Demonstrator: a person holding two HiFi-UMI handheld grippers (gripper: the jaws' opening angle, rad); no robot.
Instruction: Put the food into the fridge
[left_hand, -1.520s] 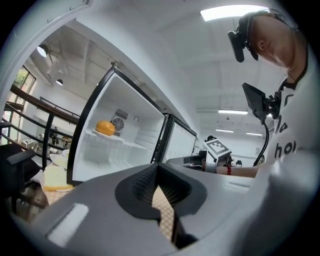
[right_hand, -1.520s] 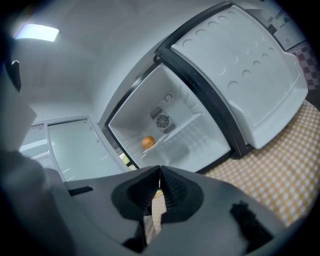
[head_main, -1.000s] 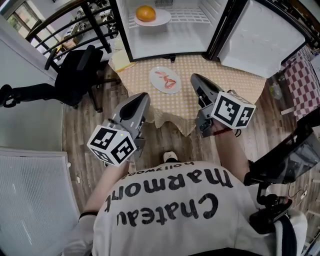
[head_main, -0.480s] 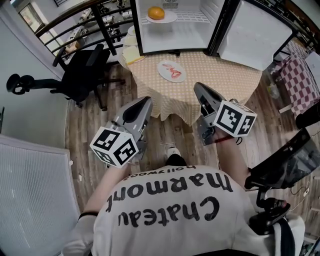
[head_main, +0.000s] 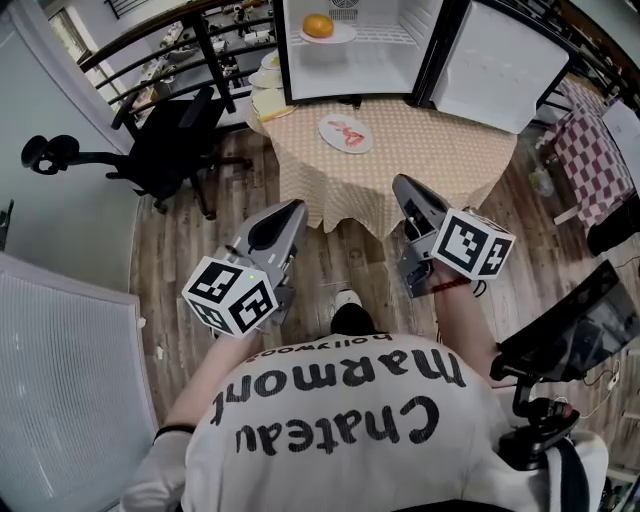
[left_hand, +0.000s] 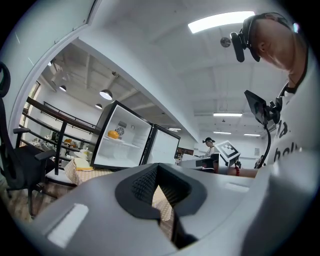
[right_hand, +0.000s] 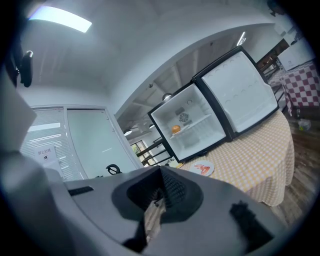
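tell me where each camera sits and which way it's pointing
Head view: on the person's head, steeply down at table, open fridge, left gripper, right gripper, shirt.
Left gripper view: on the left gripper, along its shut jaws toward the fridge; shirt and right gripper at right.
Right gripper view: on the right gripper, along its shut jaws toward fridge and plate.
All share the fridge holding the orange.

A black office chair stands on the wood-plank floor by the left edge of the round beige-clothed table. A black railing runs behind it.
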